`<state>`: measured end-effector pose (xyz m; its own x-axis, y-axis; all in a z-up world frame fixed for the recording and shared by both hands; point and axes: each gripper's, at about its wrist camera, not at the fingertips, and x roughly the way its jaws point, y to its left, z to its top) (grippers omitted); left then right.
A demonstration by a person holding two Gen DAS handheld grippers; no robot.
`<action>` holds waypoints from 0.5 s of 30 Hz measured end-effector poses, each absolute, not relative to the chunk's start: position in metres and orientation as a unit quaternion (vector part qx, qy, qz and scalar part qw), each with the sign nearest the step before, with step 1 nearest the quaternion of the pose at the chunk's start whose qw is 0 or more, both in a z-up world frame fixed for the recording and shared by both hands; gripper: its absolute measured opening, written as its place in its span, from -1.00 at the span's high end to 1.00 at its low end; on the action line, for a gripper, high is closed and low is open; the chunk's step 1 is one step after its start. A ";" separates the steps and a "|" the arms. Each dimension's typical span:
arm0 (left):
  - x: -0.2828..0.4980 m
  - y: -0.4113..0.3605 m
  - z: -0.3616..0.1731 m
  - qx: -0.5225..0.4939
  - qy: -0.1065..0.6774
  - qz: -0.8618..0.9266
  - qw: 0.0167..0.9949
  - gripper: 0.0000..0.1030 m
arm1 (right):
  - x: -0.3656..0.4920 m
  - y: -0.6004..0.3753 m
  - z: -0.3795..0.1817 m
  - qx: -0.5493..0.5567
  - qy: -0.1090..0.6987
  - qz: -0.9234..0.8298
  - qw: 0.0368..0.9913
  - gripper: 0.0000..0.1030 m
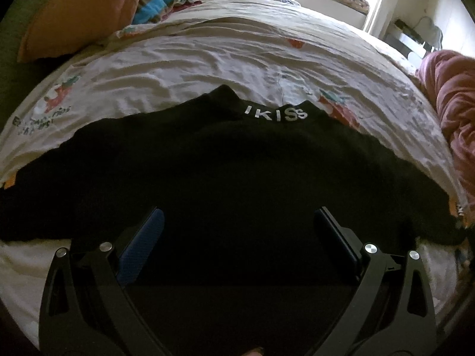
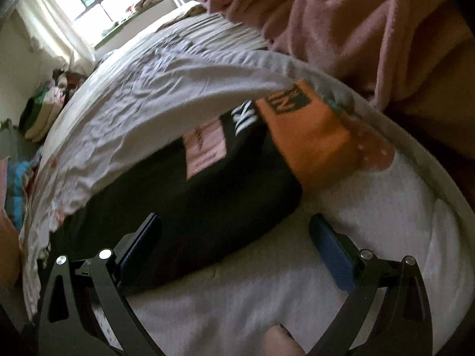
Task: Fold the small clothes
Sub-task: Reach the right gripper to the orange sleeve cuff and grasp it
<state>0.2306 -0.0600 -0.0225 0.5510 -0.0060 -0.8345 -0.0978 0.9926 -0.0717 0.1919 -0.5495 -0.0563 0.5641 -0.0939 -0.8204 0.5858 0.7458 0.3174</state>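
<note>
The left gripper (image 1: 239,228) is hovering with jaws spread wide over a black garment (image 1: 225,172) lying flat on the bed (image 1: 184,68), white lettering (image 1: 276,114) at its far edge. The right gripper (image 2: 236,237) is also gaping and gripping nothing, poised at what seems to be the garment's corner, near an orange cloth (image 2: 308,145) and 1 pink blanket (image 2: 341,20).
</note>
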 end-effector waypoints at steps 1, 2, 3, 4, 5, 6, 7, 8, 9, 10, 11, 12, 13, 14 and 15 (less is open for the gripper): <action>0.231 -0.060 -0.024 -0.055 0.475 0.027 0.878 -0.84 | 0.193 -0.553 -0.057 0.299 0.417 -0.207 0.833 -0.92; 0.232 -0.059 -0.025 -0.058 0.477 0.026 0.877 -0.84 | 0.196 -0.559 -0.057 0.308 0.411 -0.208 0.833 -0.92; 0.232 -0.057 -0.026 -0.063 0.477 0.025 0.876 -0.84 | 0.197 -0.564 -0.057 0.314 0.404 -0.210 0.833 -0.92; 0.231 -0.057 -0.027 -0.064 0.477 0.025 0.876 -0.84 | 0.199 -0.569 -0.057 0.320 0.398 -0.212 0.833 -0.92; 0.230 -0.056 -0.027 -0.066 0.478 0.025 0.875 -0.84 | 0.202 -0.574 -0.057 0.325 0.391 -0.212 0.835 -0.91; 0.228 -0.056 -0.027 -0.069 0.479 0.023 0.875 -0.84 | 0.203 -0.578 -0.058 0.326 0.387 -0.212 0.836 -0.89; 0.226 -0.056 -0.027 -0.071 0.478 0.021 0.875 -0.84 | 0.204 -0.581 -0.058 0.329 0.380 -0.213 0.838 -0.80; 0.223 -0.057 -0.027 -0.072 0.477 0.019 0.876 -0.84 | 0.204 -0.583 -0.057 0.327 0.371 -0.215 0.842 -0.69; 0.222 -0.057 -0.027 -0.072 0.476 0.019 0.876 -0.84 | 0.204 -0.585 -0.057 0.323 0.367 -0.220 0.844 -0.42; 0.219 -0.058 -0.027 -0.071 0.477 0.020 0.876 -0.84 | 0.202 -0.587 -0.056 0.320 0.360 -0.224 0.847 -0.15; 0.217 -0.058 -0.027 -0.072 0.478 0.018 0.875 -0.84 | 0.199 -0.589 -0.056 0.321 0.353 -0.222 0.850 0.18; 0.217 -0.059 -0.026 -0.074 0.478 0.018 0.875 -0.84 | 0.196 -0.591 -0.057 0.328 0.346 -0.217 0.852 0.30; 0.216 -0.059 -0.025 -0.076 0.479 0.016 0.875 -0.84 | 0.193 -0.592 -0.057 0.334 0.340 -0.213 0.853 0.42; 0.215 -0.059 -0.023 -0.077 0.478 0.013 0.875 -0.84 | 0.190 -0.592 -0.055 0.340 0.330 -0.205 0.856 0.58; 0.214 -0.059 -0.021 -0.079 0.476 0.010 0.876 -0.84 | 0.187 -0.590 -0.051 0.340 0.321 -0.197 0.862 0.63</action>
<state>0.2141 -0.0591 -0.0213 0.5466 -0.0583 -0.8354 -0.0927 0.9872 -0.1296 0.1869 -0.5905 -0.0508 0.7165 -0.1227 -0.6867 0.5582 0.6913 0.4588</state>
